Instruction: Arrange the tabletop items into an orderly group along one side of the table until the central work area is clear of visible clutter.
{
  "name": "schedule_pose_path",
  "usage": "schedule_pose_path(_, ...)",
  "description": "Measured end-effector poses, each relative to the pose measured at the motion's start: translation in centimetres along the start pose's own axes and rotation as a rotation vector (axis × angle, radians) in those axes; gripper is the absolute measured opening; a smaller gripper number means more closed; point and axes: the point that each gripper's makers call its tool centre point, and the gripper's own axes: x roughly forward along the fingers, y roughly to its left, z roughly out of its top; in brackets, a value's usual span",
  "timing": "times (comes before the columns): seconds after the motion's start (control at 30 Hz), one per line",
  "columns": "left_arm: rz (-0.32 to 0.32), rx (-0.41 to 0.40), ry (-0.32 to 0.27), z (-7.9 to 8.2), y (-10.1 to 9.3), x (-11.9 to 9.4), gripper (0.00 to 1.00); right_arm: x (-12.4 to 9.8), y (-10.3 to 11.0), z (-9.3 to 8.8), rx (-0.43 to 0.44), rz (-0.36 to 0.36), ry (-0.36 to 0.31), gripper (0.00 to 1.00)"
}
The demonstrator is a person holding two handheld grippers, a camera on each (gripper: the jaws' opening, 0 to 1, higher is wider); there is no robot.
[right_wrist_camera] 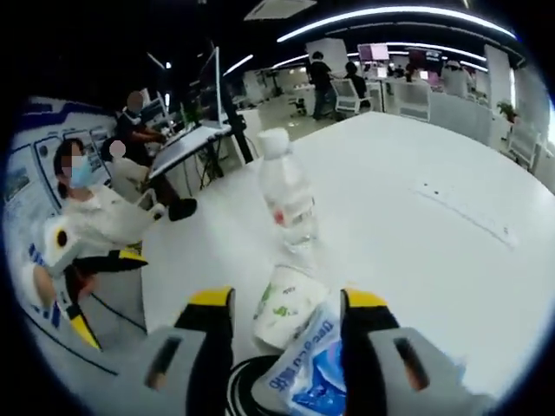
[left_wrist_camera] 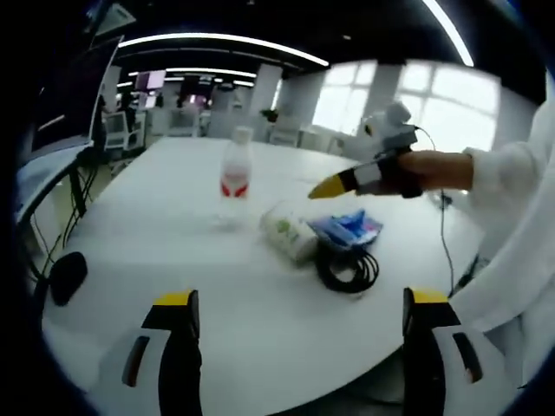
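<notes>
A clear water bottle with a red label stands upright mid-table. Just right of it lie a white canister on its side, a blue packet and a coiled black cable. My left gripper is open near the table's front edge, well short of them. My right gripper comes in from the right and hovers above the packet. In the right gripper view that gripper is open over the canister and the packet, with the cable below and the bottle beyond.
A black rounded object lies at the table's left edge. The white round table is bare on the left and far side. My left gripper shows at the left, beside a seated person. Desks and chairs stand beyond.
</notes>
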Motion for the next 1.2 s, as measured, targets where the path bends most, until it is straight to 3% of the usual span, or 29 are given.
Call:
schedule_pose_path(0.07,-0.005,-0.004,0.034,-0.7,-0.2,-0.2,0.92,0.5,-0.2,-0.2,0.021,-0.011,0.013,0.47)
schedule_pose_path(0.1,-0.001,0.010,0.034,-0.3,-0.3,-0.2,0.91,1.0,-1.2,0.0,0.034,-0.012,0.025,0.47)
schedule_pose_path(0.13,0.000,0.042,-0.027,0.8,-0.2,-0.2,0.92,1.3,-1.7,0.1,0.040,-0.016,0.031,0.47)
schedule_pose_path(0.17,-0.008,0.017,-0.048,1.0,-0.4,-0.3,0.92,1.4,-1.6,0.4,0.050,-0.014,0.042,0.47)
schedule_pose_path(0.27,0.005,-0.020,-0.029,0.6,0.2,-0.5,0.91,1.8,-1.5,0.0,0.066,-0.016,0.060,0.47)
schedule_pose_path(0.4,0.006,-0.023,-0.049,0.9,0.4,-0.3,0.90,2.6,-1.4,-0.4,0.064,-0.017,0.088,0.47)
schedule_pose_path(0.63,-0.005,-0.016,-0.020,0.3,0.2,0.2,0.86,4.8,-1.8,-1.2,0.112,-0.008,0.139,0.47)
schedule_pose_path(0.8,0.000,-0.028,-0.023,0.4,0.4,0.1,0.83,5.4,-1.3,-1.7,0.134,-0.013,0.170,0.44)
schedule_pose_path(0.9,0.007,-0.036,-0.017,0.2,0.6,0.1,0.83,5.8,-1.4,-2.6,0.110,-0.022,0.210,0.37)
schedule_pose_path(1.2,0.004,-0.056,-0.007,-0.2,0.8,0.2,0.82,4.9,-1.3,-1.8,0.159,-0.026,0.110,0.26)
